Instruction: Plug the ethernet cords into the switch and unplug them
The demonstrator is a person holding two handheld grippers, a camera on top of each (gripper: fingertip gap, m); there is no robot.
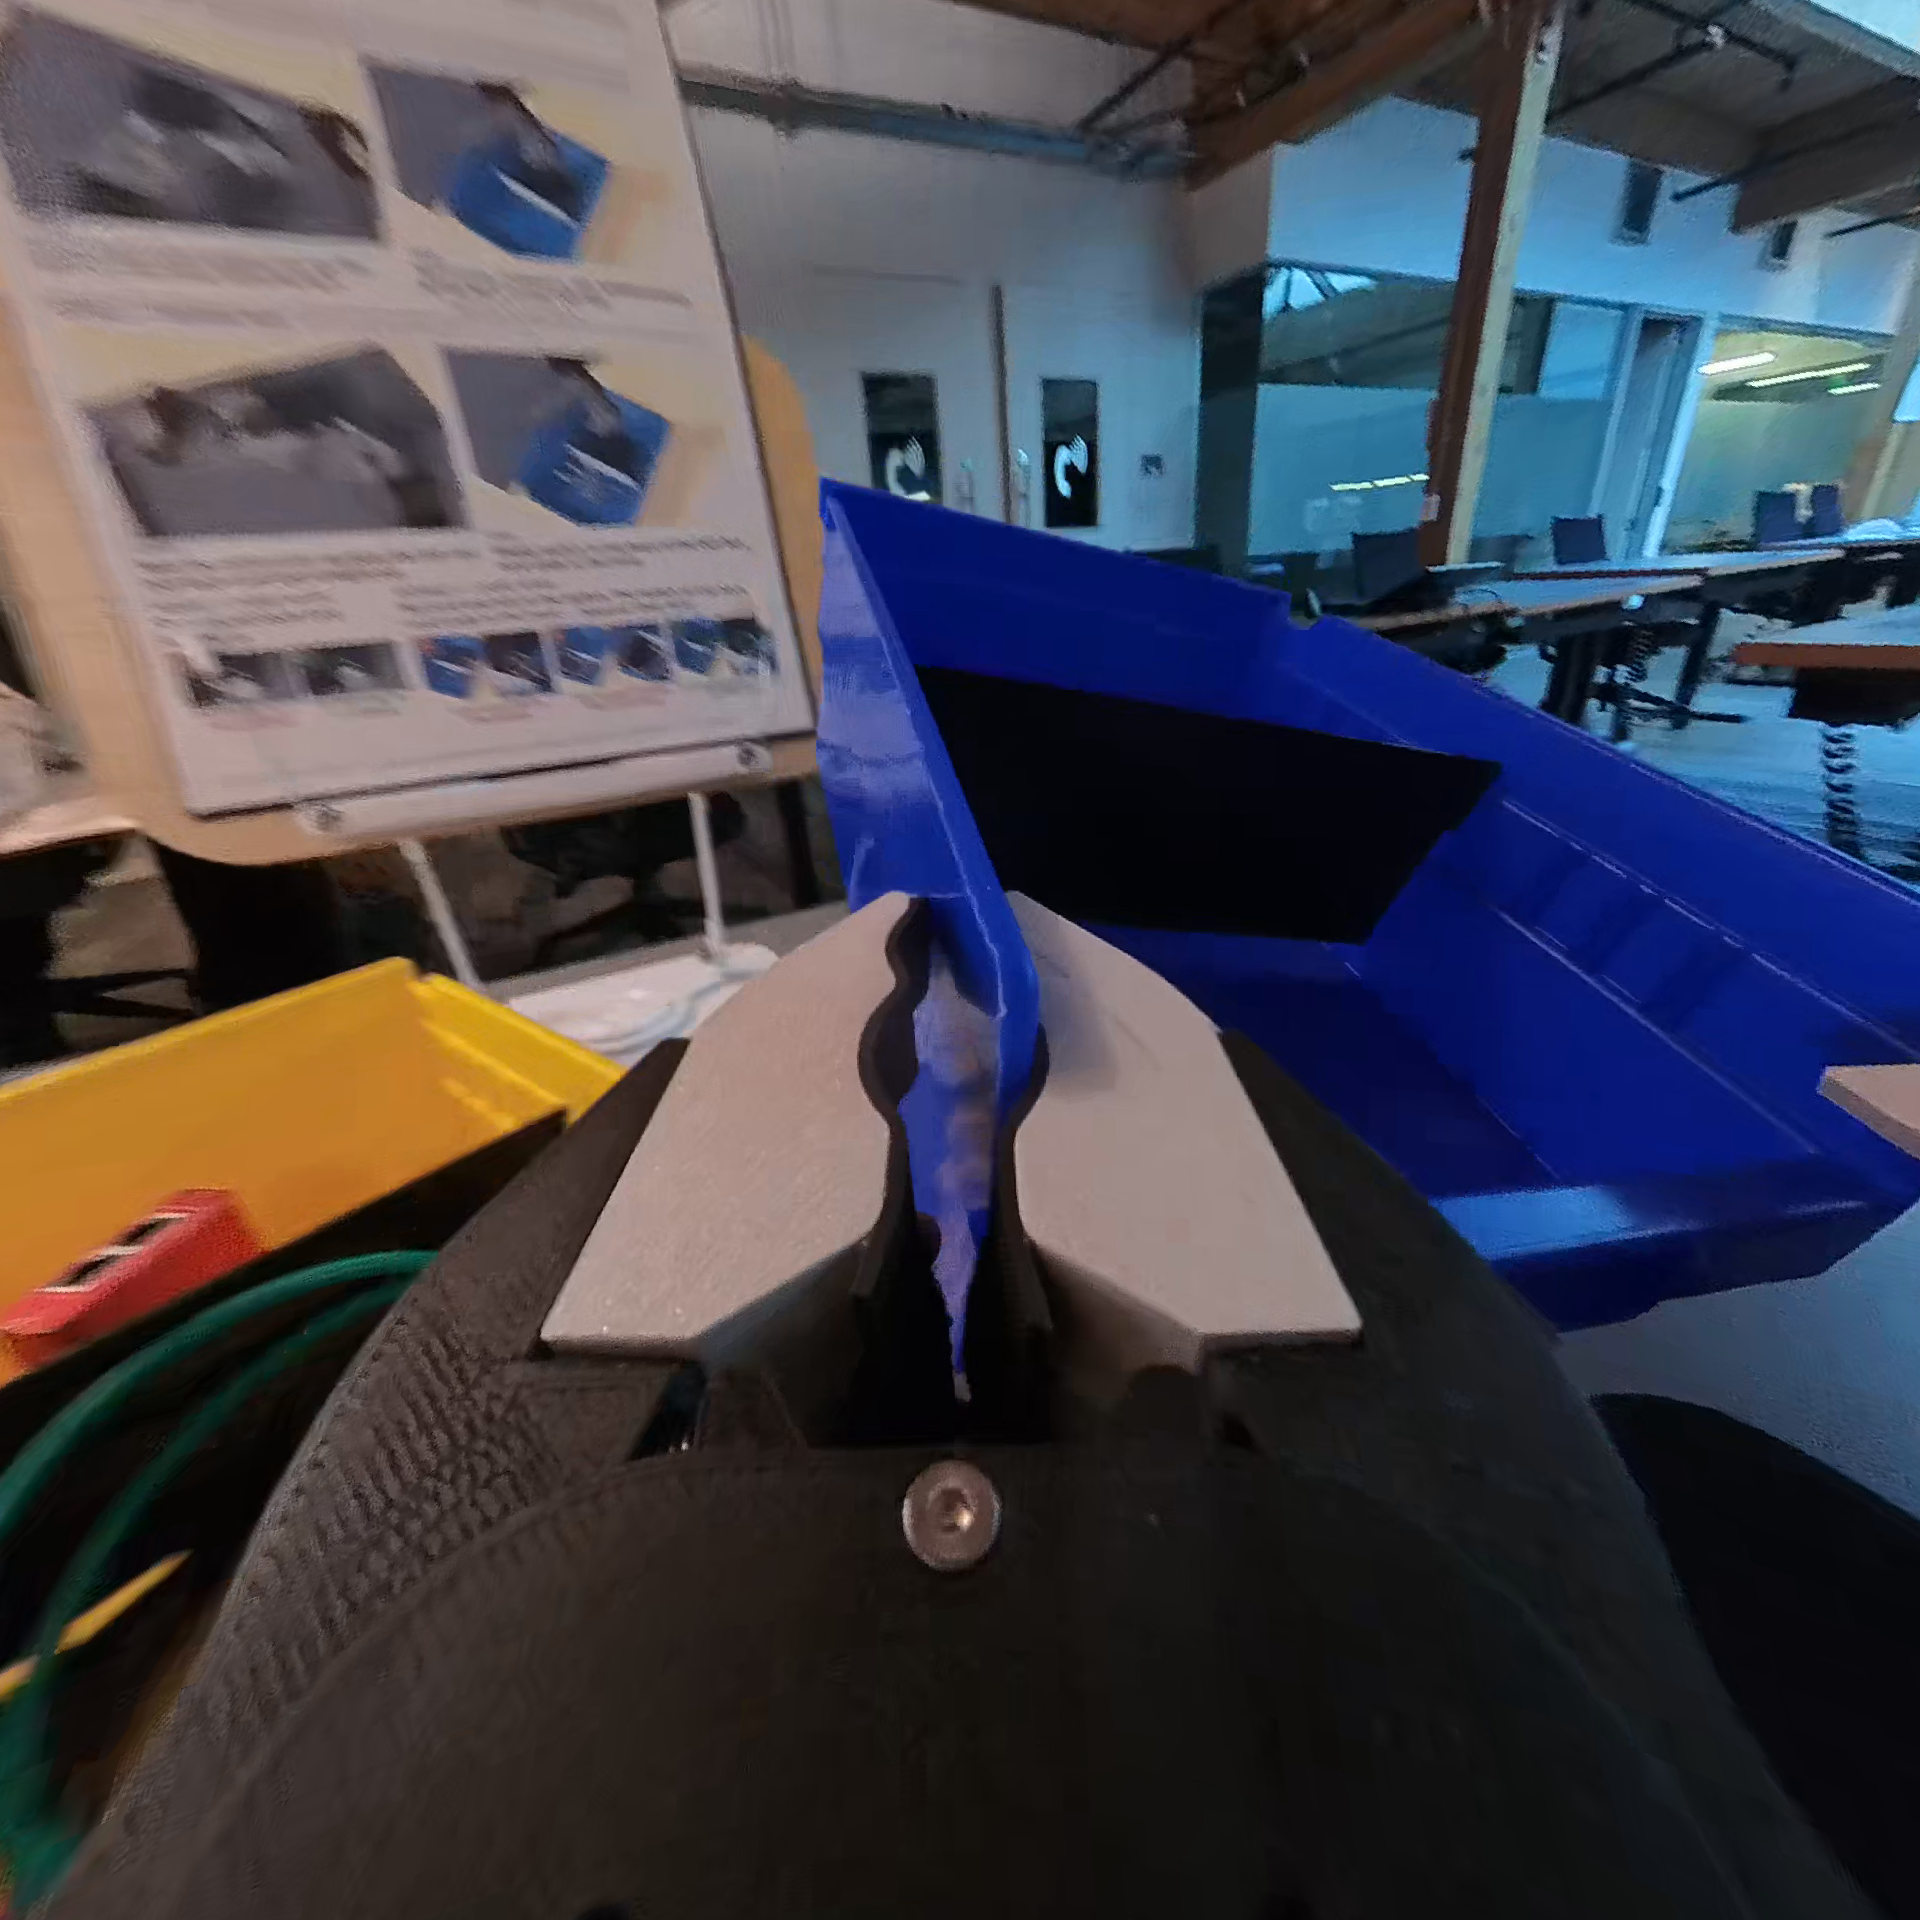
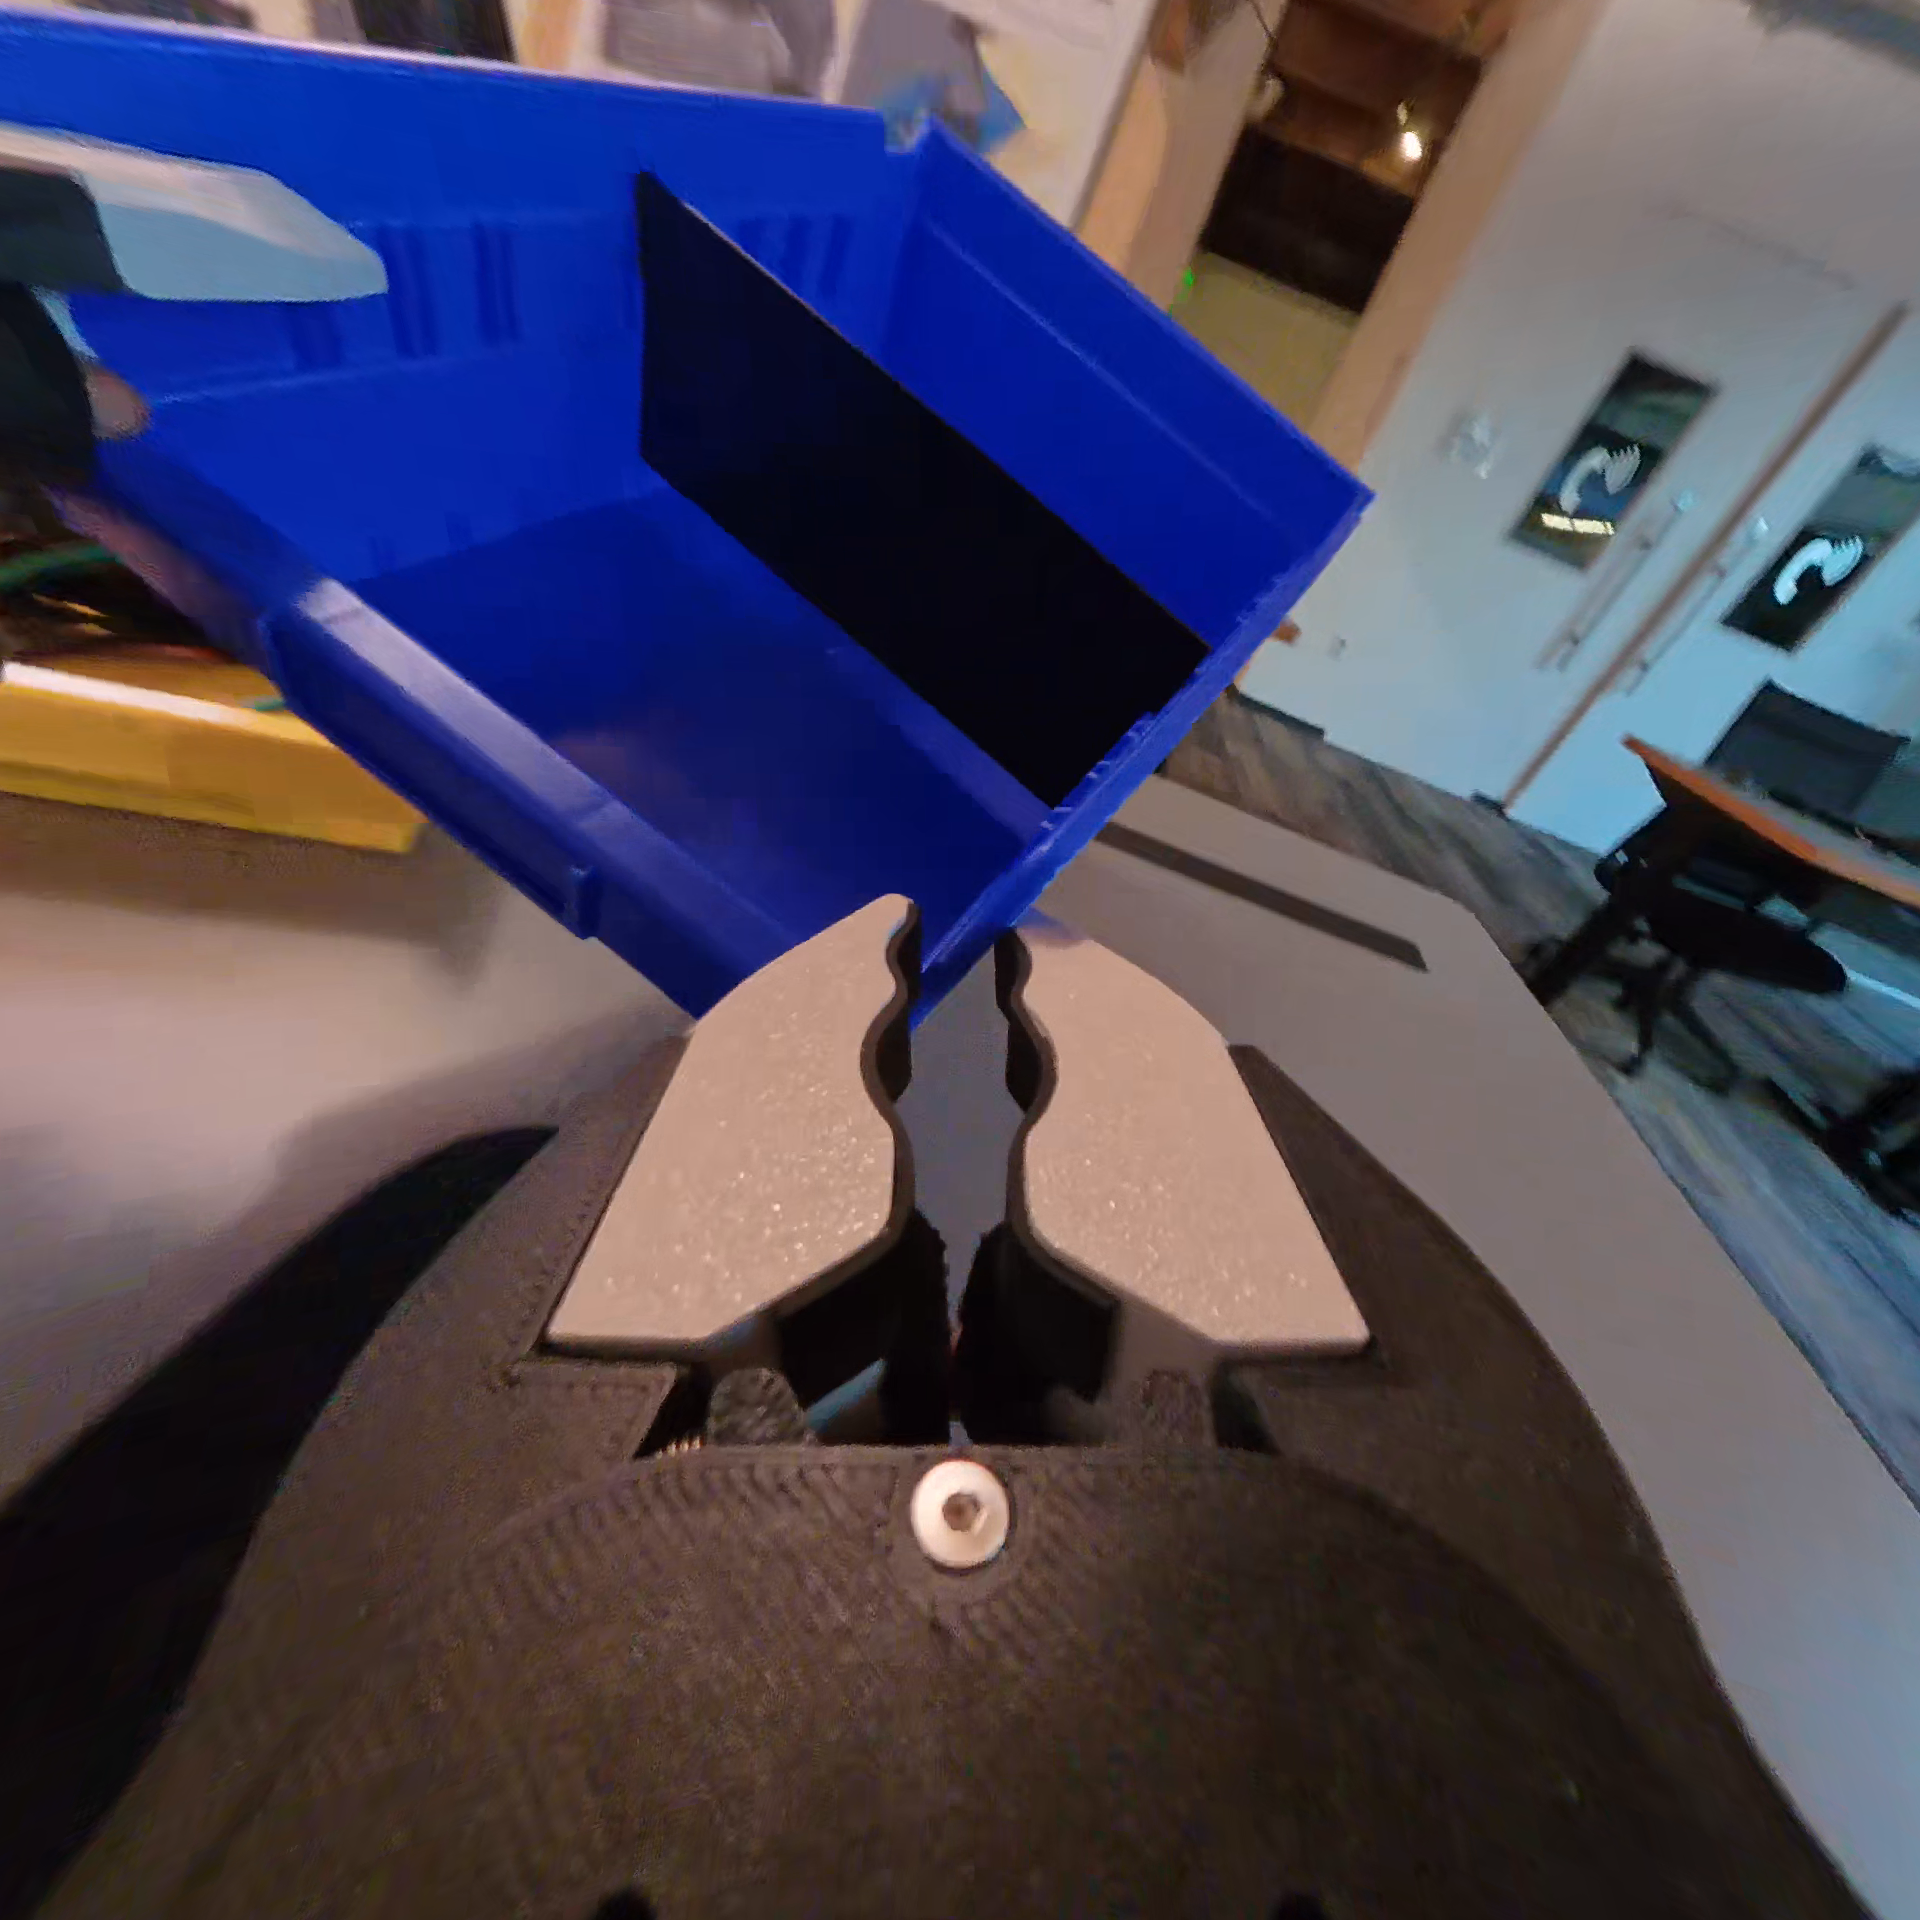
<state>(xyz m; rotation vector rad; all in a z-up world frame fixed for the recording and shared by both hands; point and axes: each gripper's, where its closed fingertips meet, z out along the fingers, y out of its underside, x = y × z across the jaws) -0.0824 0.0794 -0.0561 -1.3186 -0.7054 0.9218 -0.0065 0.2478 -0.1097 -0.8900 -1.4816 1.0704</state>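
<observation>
My left gripper point(image 1: 961, 935) is shut on the left side wall of a blue plastic bin point(image 1: 1558, 935), which is tilted and has a black divider point(image 1: 1195, 810) across it. In the right wrist view my right gripper point(image 2: 956, 951) is closed narrowly on the near corner of the same blue bin point(image 2: 520, 468), whose wall edge runs in between the fingertips. The left gripper's finger point(image 2: 208, 239) shows at the bin's far left wall. Green cords point(image 1: 156, 1351) lie in a yellow bin point(image 1: 260, 1091) beside a small red-orange box point(image 1: 125, 1268). No switch can be made out.
A stand with a picture sheet point(image 1: 395, 416) is behind the yellow bin. The grey tabletop point(image 2: 1455, 1195) runs to an edge on the right, with office desks and chairs point(image 2: 1766, 852) beyond. One finger of the right gripper point(image 1: 1870, 1107) shows at the bin's right end.
</observation>
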